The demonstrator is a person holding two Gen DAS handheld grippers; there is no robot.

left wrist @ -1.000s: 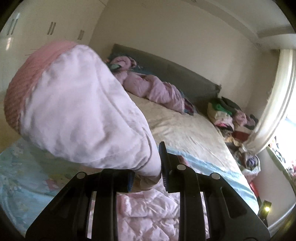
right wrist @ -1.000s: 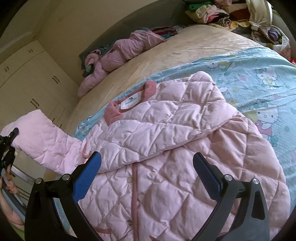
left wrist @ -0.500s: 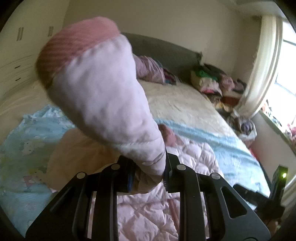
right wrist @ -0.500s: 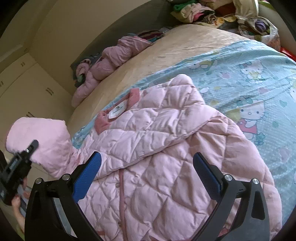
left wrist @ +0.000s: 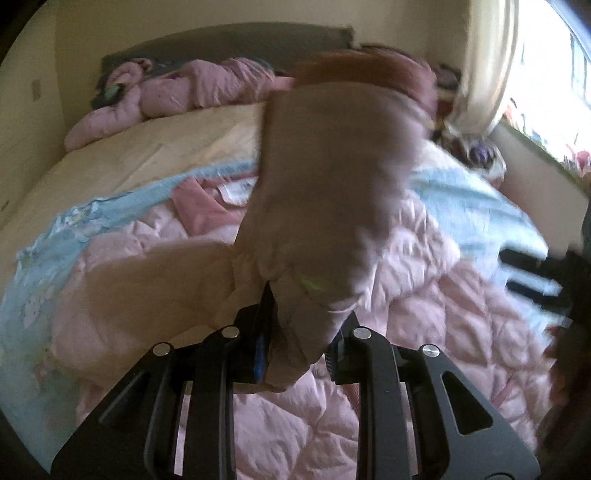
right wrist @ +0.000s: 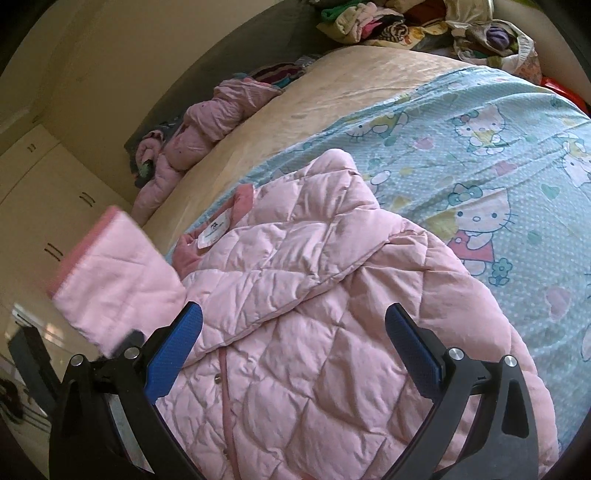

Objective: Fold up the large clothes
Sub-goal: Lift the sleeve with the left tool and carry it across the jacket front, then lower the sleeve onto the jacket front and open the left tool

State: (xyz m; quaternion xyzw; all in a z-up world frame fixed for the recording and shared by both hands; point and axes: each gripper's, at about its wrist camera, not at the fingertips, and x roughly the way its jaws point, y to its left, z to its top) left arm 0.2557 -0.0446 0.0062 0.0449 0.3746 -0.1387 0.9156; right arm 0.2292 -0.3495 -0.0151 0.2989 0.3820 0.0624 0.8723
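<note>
Left wrist view: the left gripper fills the bottom of the frame, its jaws closed on the sleeve of a pink quilted jacket. The sleeve rises from the jaws up the centre of the frame, blurred, its darker pink ribbed cuff at the top. The rest of the jacket lies spread over the lower half of the frame on a light blue cartoon-print sheet that covers the near part of the bed. A white label shows at the collar, left of the sleeve. A second pink garment lies crumpled at the upper left by the dark headboard. The right gripper shows blurred at the right edge.

Right wrist view: the right gripper sits at the bottom of the frame, its blue-padded jaws wide apart and holding nothing, above the jacket's body. The jacket lies front up across the centre and lower frame on the blue sheet. The lifted sleeve stands at the left. A heap of mixed clothes lies at the top of the frame.
</note>
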